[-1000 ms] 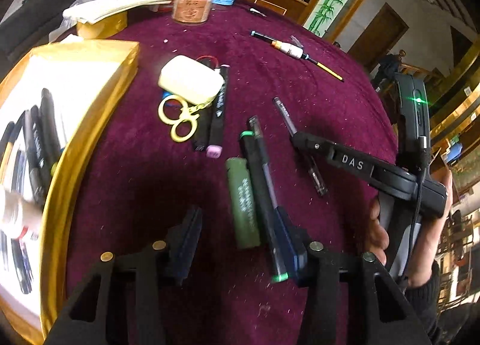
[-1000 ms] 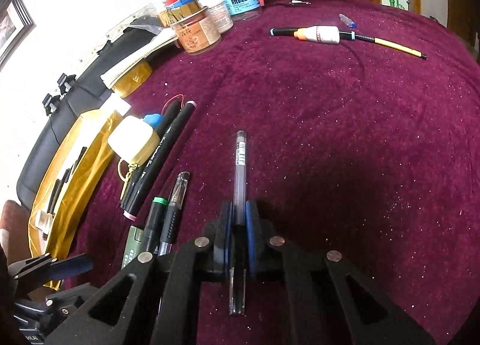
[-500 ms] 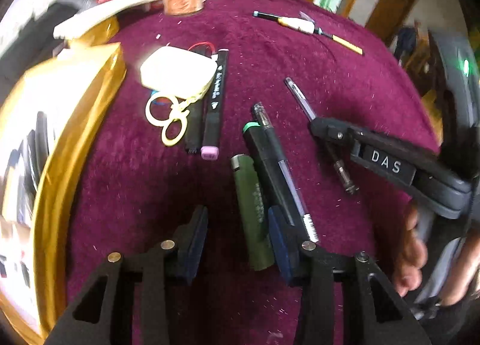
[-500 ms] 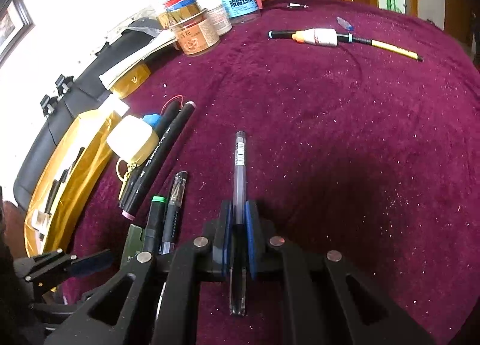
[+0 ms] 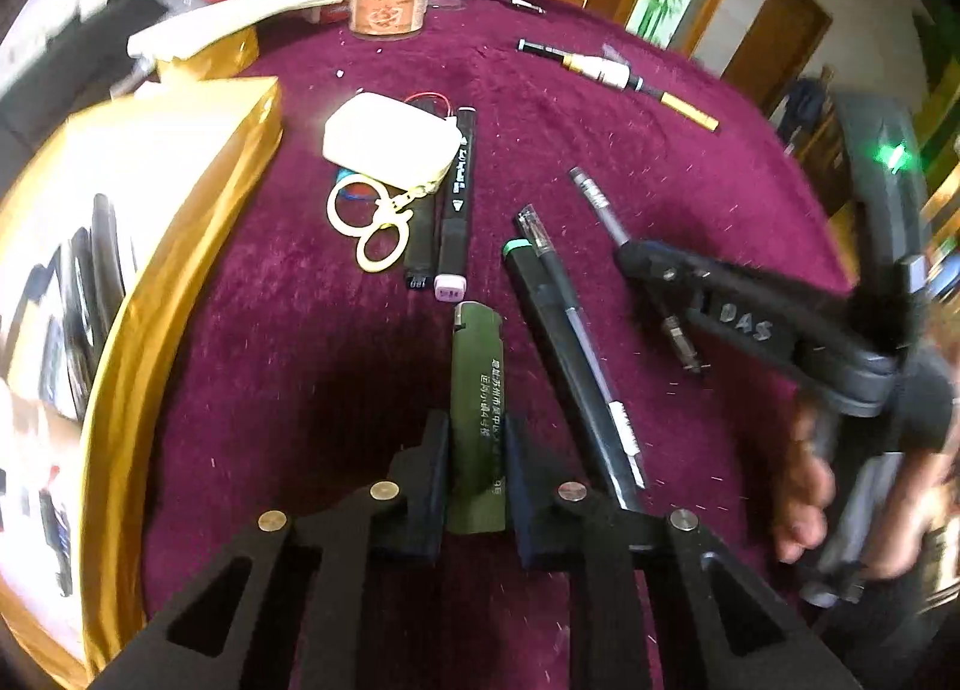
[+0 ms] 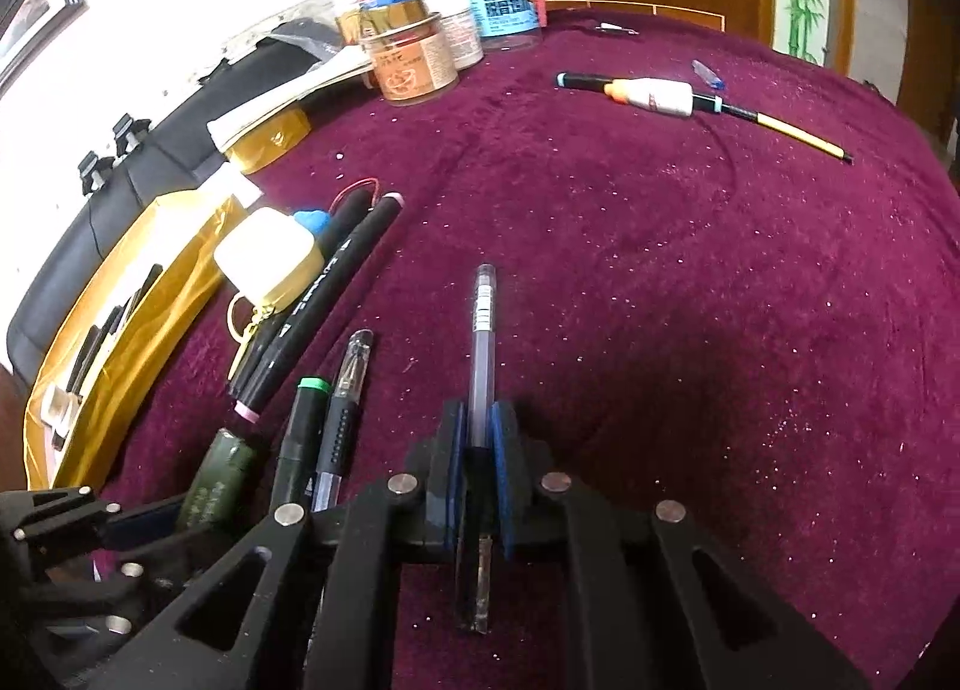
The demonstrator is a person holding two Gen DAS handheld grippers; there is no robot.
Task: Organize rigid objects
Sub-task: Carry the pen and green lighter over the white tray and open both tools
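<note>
Left gripper (image 5: pixel 477 471): black two-finger claw, its pads either side of the olive-green lighter-shaped stick with printed white characters (image 5: pixel 477 390) — pads look to be touching its sides, stick lying flat on the cloth.
Right gripper (image 6: pixel 477 453): blue-padded fingers pressed together on the clear-barrelled pen with a barcode label (image 6: pixel 483 342); pen points forward along the fingers, its tail showing behind the pads.
Surface: round table under dark magenta velvet cloth (image 6: pixel 690 282).
Near the green stick: black marker with green end (image 5: pixel 543 324) and a black-grip gel pen (image 5: pixel 576 330) lying side by side, just right of the stick.
Further forward: two black markers, one with a pink cap (image 5: pixel 453 210), beside yellow-handled scissors (image 5: pixel 369 222) and a pale cream rounded case (image 5: pixel 387 141).
Left edge: gold-sided tray with white floor (image 5: pixel 180 246), dark pens lying in it — blurred.
Far side: orange-labelled clear jar (image 6: pixel 411 63), blue-labelled jar (image 6: pixel 504 9), and a white-bodied float on a yellow stem (image 6: pixel 657 96), well apart from the pens.
</note>
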